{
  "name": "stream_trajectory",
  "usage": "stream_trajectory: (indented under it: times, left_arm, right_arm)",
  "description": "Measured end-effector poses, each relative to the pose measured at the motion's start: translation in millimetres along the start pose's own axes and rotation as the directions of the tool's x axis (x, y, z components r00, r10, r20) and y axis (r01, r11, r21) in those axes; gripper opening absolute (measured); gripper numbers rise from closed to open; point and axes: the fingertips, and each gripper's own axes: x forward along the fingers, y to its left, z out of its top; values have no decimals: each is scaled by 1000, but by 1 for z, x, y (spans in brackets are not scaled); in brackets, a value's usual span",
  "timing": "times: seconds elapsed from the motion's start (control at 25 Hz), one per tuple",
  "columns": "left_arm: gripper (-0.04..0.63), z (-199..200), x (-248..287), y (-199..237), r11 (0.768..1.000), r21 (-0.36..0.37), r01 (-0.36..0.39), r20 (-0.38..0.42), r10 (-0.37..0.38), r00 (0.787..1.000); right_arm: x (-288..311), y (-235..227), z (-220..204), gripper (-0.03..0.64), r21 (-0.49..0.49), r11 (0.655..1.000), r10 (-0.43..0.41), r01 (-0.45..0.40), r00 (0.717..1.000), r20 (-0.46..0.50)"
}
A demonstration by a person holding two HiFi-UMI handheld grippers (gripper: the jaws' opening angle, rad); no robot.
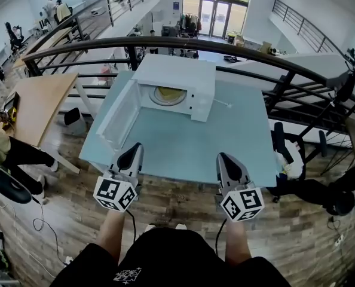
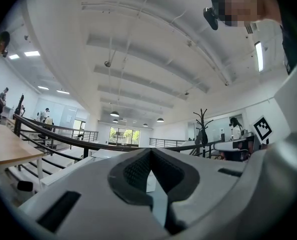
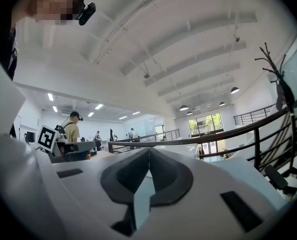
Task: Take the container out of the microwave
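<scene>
The round yellowish container (image 1: 167,94) sits inside the white box microwave (image 1: 192,76), its door (image 1: 119,115) swung open leftward, far across the pale blue table (image 1: 183,148). It lies ahead of both tools, slightly nearer the left gripper (image 1: 131,154) than the right gripper (image 1: 226,161). Both are clenched on nothing. Only the head view shows the container; the 2 gripper views tilt up toward the ceiling.

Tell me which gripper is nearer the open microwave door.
Left. The left gripper hangs just in front of the microwave door, near its free edge; the right gripper is well off to the door's right, farther away.
</scene>
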Motion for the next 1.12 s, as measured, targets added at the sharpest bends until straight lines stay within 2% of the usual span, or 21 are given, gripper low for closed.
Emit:
stream_trajectory:
  times: [0.52, 1.12]
  left_arm:
    - [8, -8, 1, -43, 999, 8, -34, -4, 34, 999]
    - [8, -16, -3, -54, 997, 11, -73, -31, 73, 997]
  right_arm:
    - [-24, -19, -9, 6, 27, 997, 79, -79, 997, -7]
    - [-29, -22, -21, 6, 37, 991, 130, -129, 991, -38]
